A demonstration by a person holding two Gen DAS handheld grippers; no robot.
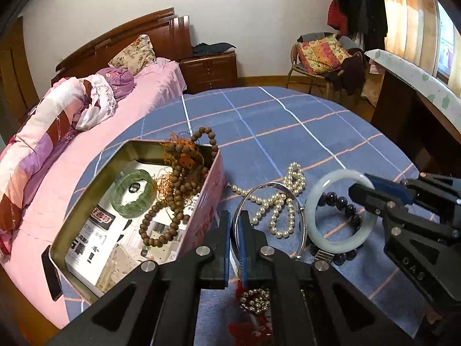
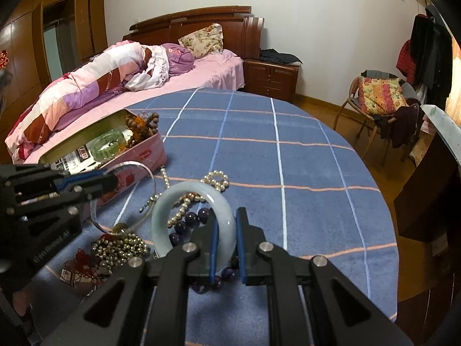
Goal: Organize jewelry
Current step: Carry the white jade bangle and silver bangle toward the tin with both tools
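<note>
Left gripper (image 1: 236, 230) is clamped on the silver bangle (image 1: 270, 186), held just beside the pink tin (image 1: 201, 216). Right gripper (image 2: 227, 230) is clamped on the pale jade bangle (image 2: 161, 219), raised over the purple beads (image 2: 191, 219). Pearls (image 1: 283, 201) lie on the blue cloth (image 2: 302, 167). Wooden beads (image 1: 175, 199) and a green bangle (image 1: 132, 193) sit inside the tin.

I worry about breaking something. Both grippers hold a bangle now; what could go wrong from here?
1. The right gripper pinches only the rim of the jade bangle; it could slip out and fall on the beads below.
2. The silver bangle in the left gripper lies over the pearls and may drag them.
3. The tin already holds beads; dropping jade in could knock the green bangle.
</note>
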